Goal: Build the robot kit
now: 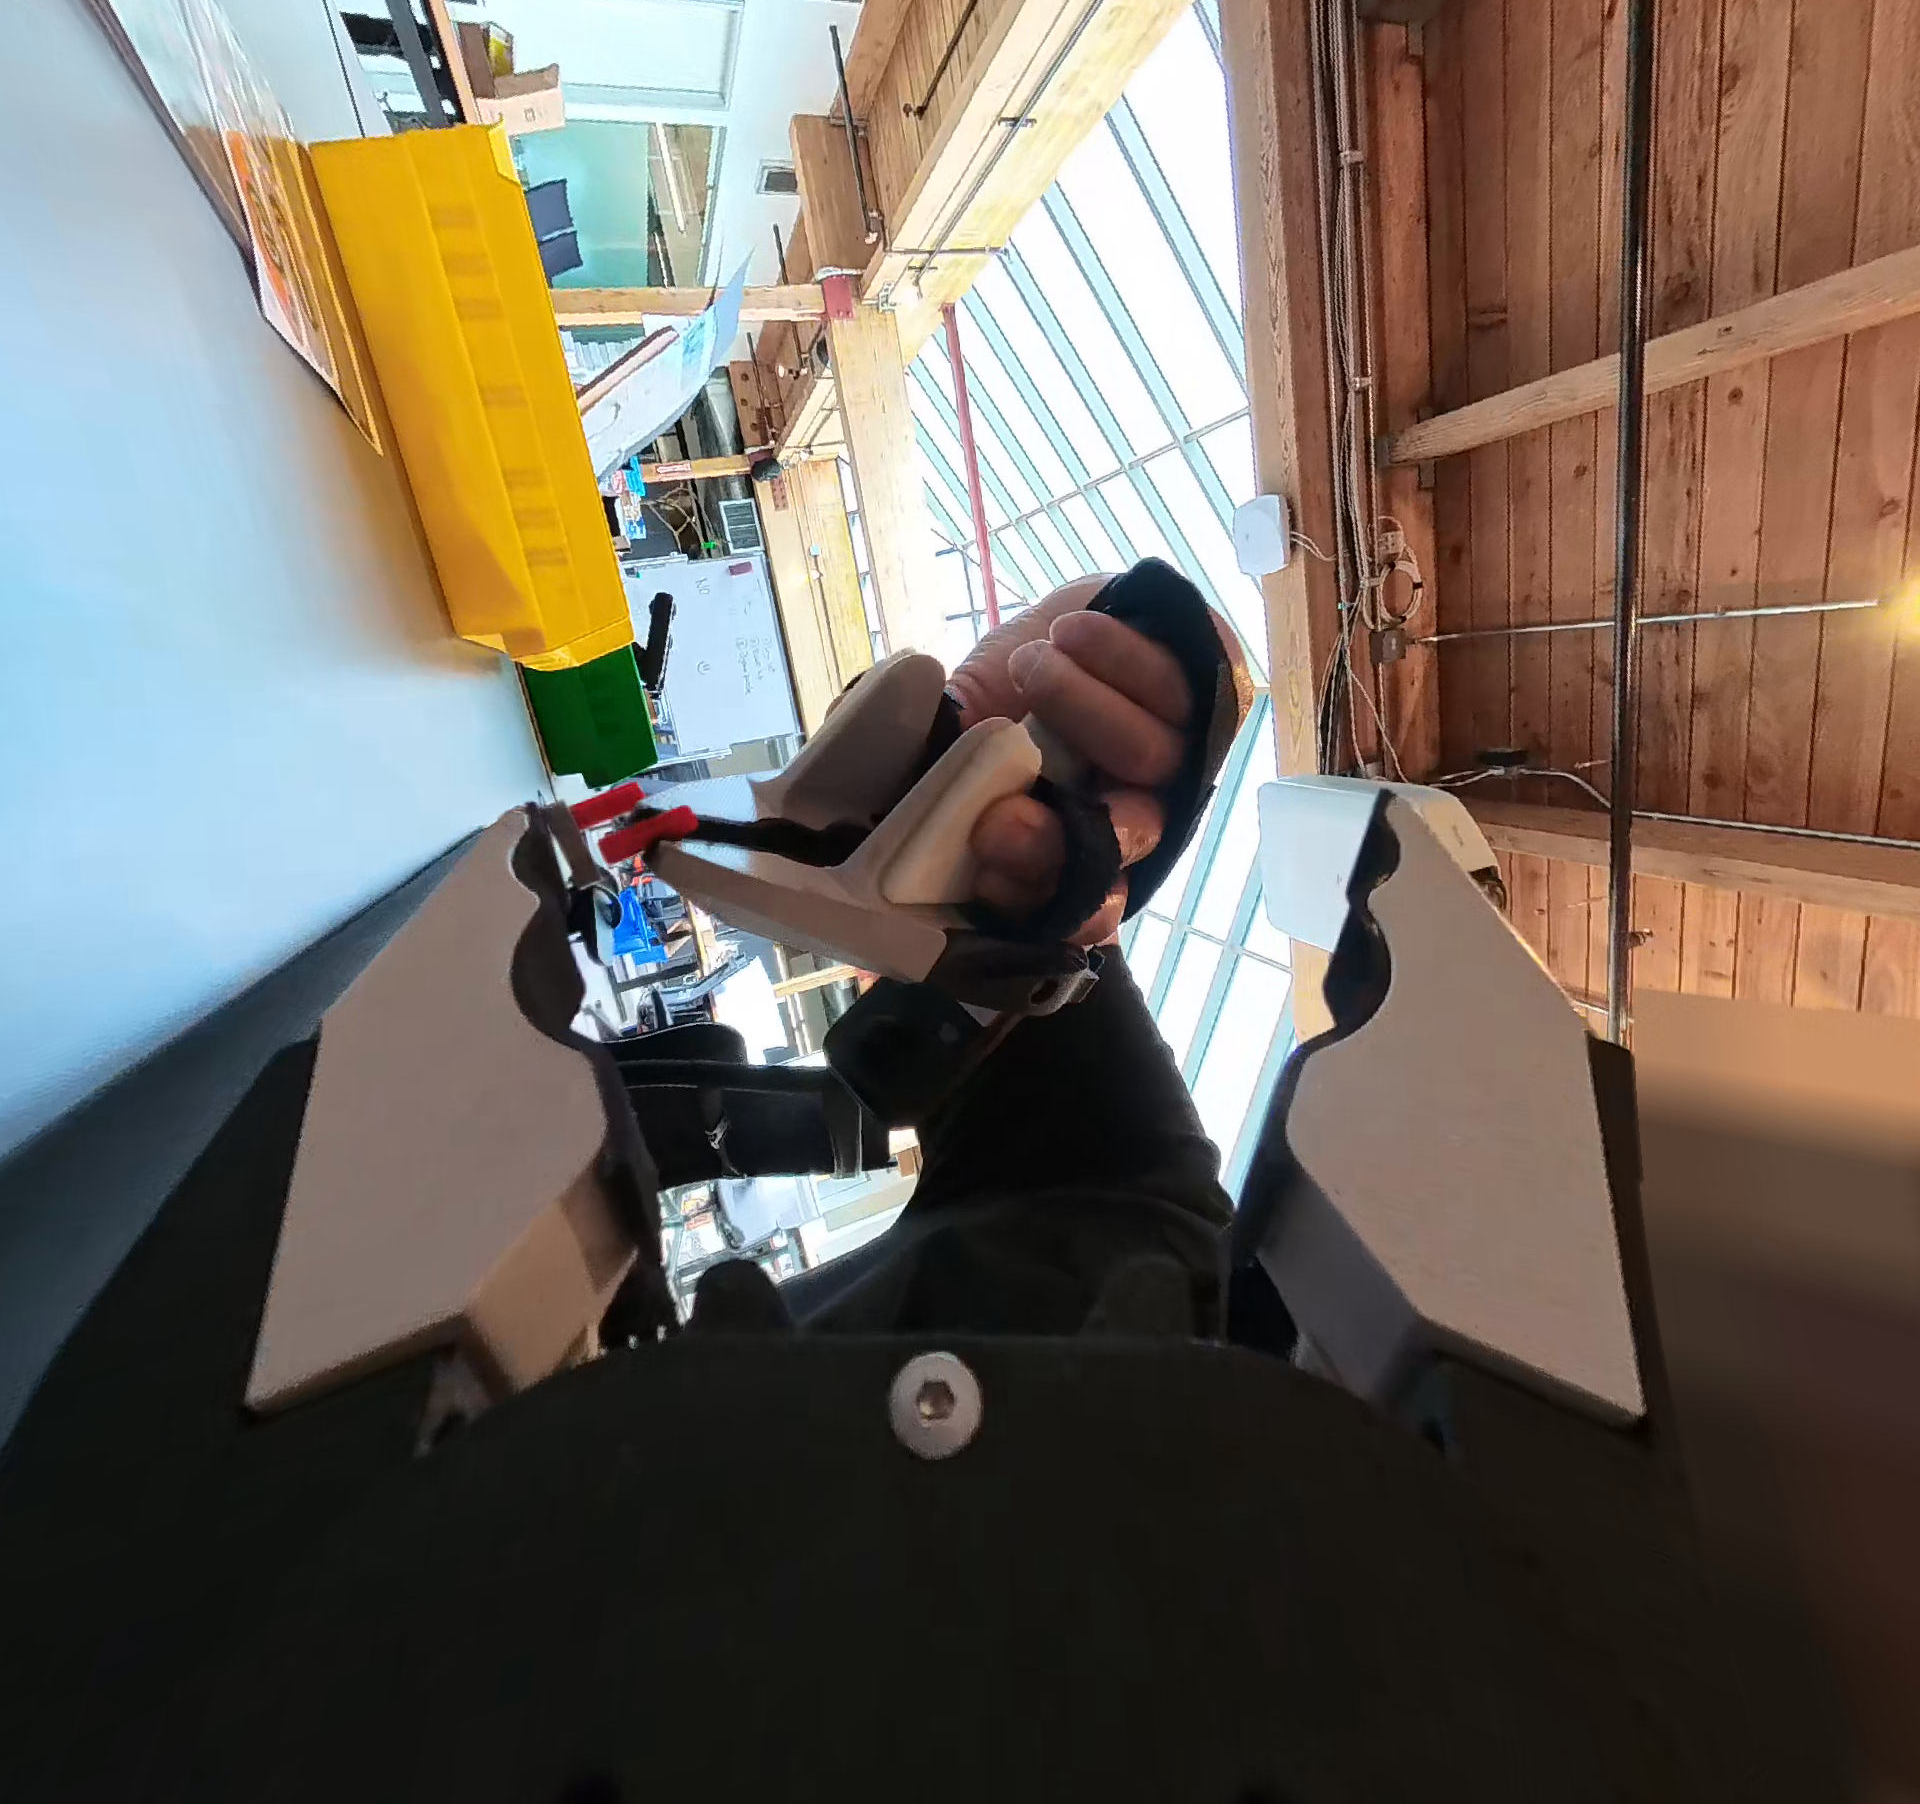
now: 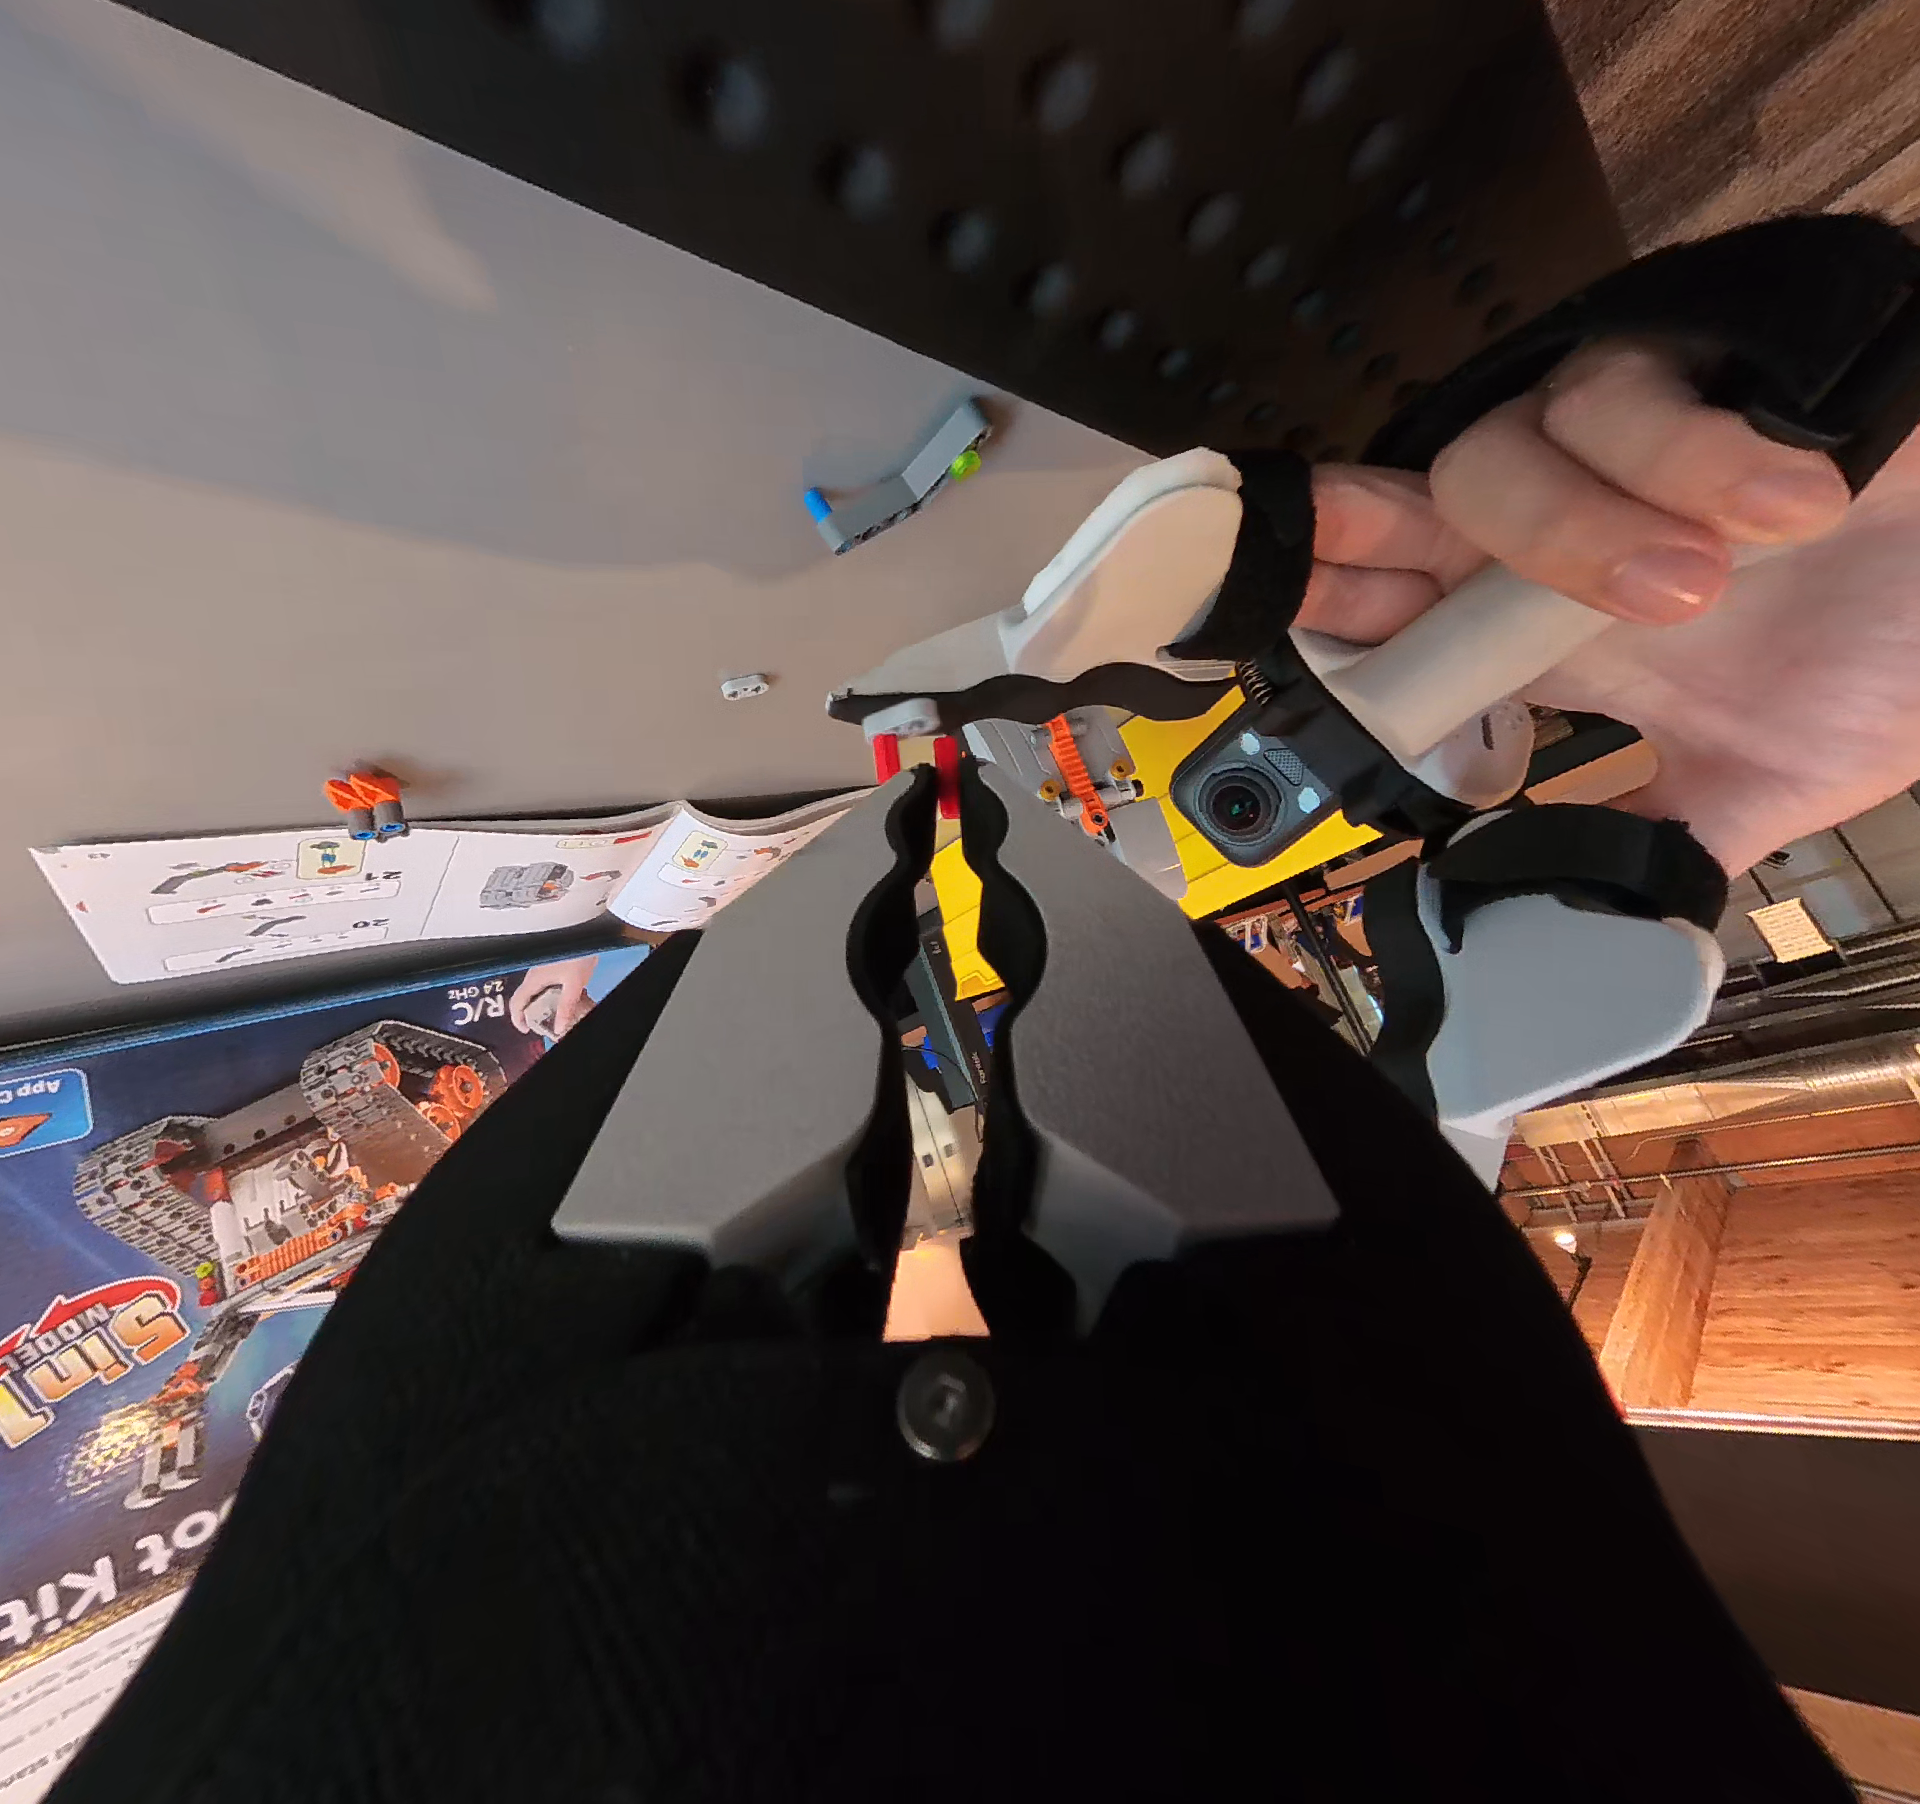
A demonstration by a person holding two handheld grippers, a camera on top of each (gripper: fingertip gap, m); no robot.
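**Right gripper pinches a red peg on a small grey build; left gripper stands wide open**

The right gripper [image 2: 938, 786] has its jaws drawn almost together, and their tips pinch a red peg [image 2: 948, 780]. The peg's long axis runs along the fingers. Its far end sits in a small grey piece [image 2: 906, 714] and its near end points back towards the right wrist camera. A second red peg [image 2: 886, 755] stands just beside it, parallel and free of the jaws. In the left wrist view both pegs lie side by side and point away from the table [image 2: 312, 404], towards the right gripper's tips.

The grey piece belongs to a small grey build with an orange toothed bar [image 2: 1078, 767]. The build is held up off the table and lies against the inner face of one finger of the left gripper [image 1: 956, 814]. That gripper's jaws are spread far apart and close on nothing. What holds the build there cannot be told.

A hand [image 2: 1662, 591] grips the left gripper's handle, and another hand [image 1: 1081, 715] grips the right one.

On the table lie:
- a bent grey beam [image 2: 899, 487] with a blue and a green peg
- a tiny grey link [image 2: 744, 685]
- two orange parts [image 2: 364, 796]
- an open instruction booklet [image 2: 364, 881]
- a blue kit box [image 2: 260, 1183]

A yellow bin [image 1: 468, 383] and a green bin [image 1: 597, 715] stand farther back.
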